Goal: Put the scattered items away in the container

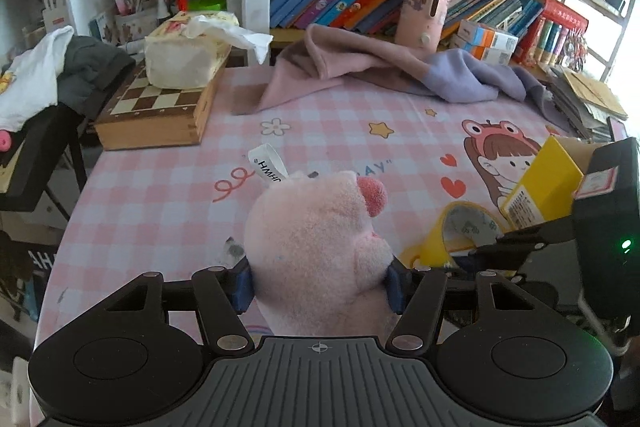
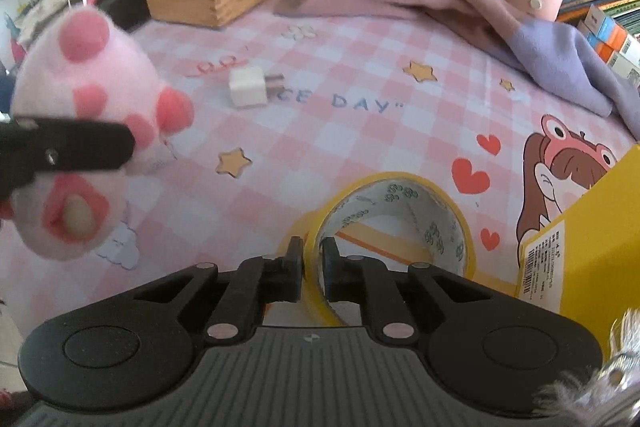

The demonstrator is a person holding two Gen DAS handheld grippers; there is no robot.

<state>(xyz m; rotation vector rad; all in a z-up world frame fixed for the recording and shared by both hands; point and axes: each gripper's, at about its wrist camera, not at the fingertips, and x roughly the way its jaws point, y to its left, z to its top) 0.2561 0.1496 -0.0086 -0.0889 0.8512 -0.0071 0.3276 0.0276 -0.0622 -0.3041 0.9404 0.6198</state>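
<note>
Yellow box point(image 2: 592, 227) waits at your right, beside the tape. Your left gripper point(image 1: 320, 285) pinches the pink plush point(image 1: 316, 247) above the table, half-open. Your right gripper point(image 2: 312, 267), nearer the box, clamps the tape roll's point(image 2: 400, 223) wall.

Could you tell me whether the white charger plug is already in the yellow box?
No, the white charger plug lies on the checked tablecloth, well apart from the yellow box.

One plush toy point(image 1: 316, 251), one tape roll point(image 2: 394, 223), perhaps one charger point(image 2: 250, 87)
</note>
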